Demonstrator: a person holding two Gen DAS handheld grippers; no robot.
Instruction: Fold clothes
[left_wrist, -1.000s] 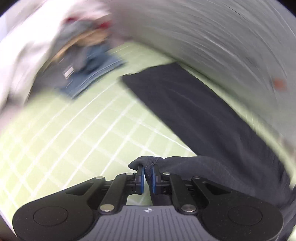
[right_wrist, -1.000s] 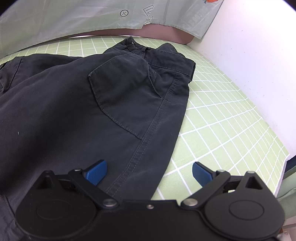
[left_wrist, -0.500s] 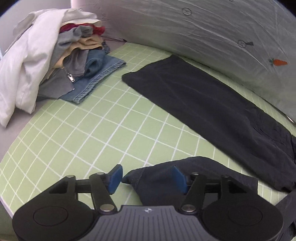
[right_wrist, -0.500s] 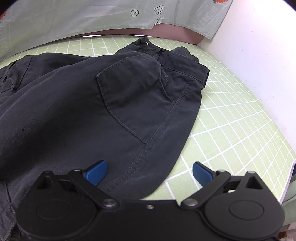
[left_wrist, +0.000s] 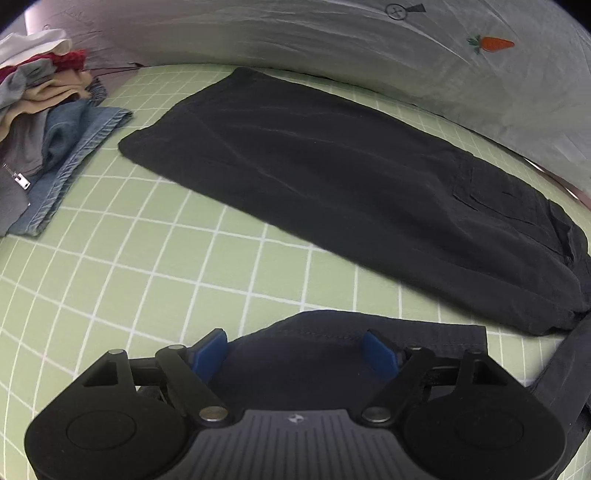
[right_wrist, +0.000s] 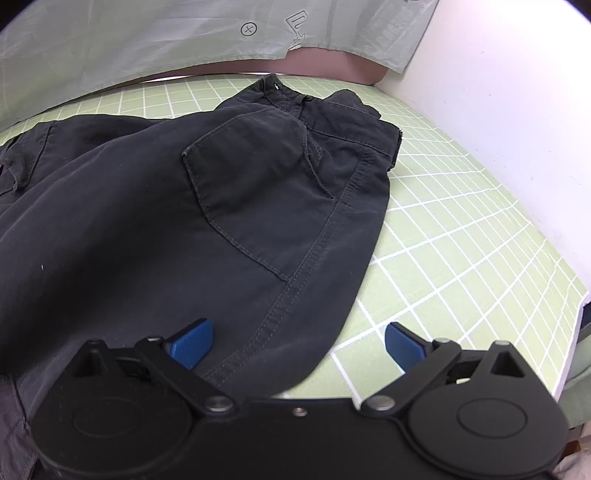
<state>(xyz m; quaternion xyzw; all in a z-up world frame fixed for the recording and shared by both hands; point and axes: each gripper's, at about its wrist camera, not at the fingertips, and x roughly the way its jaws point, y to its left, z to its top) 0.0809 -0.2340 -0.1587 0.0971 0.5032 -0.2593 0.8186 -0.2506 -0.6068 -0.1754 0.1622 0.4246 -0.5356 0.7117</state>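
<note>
Laying out black trousers (left_wrist: 332, 173) on the green mat (left_wrist: 147, 258) before the fold. Left claw (left_wrist: 295, 349) just opened wide, near leg's hem loose between the pads, ungripped. Right claw (right_wrist: 297, 345) wide too, over the hip seam near the pocket (right_wrist: 251, 184). Next, likely: regrip the hem, carry it over the far leg, edges matched

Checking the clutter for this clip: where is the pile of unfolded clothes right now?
In the left wrist view, the pile of clothes sits at the far left edge of the green grid mat, left of the black trousers.
</note>
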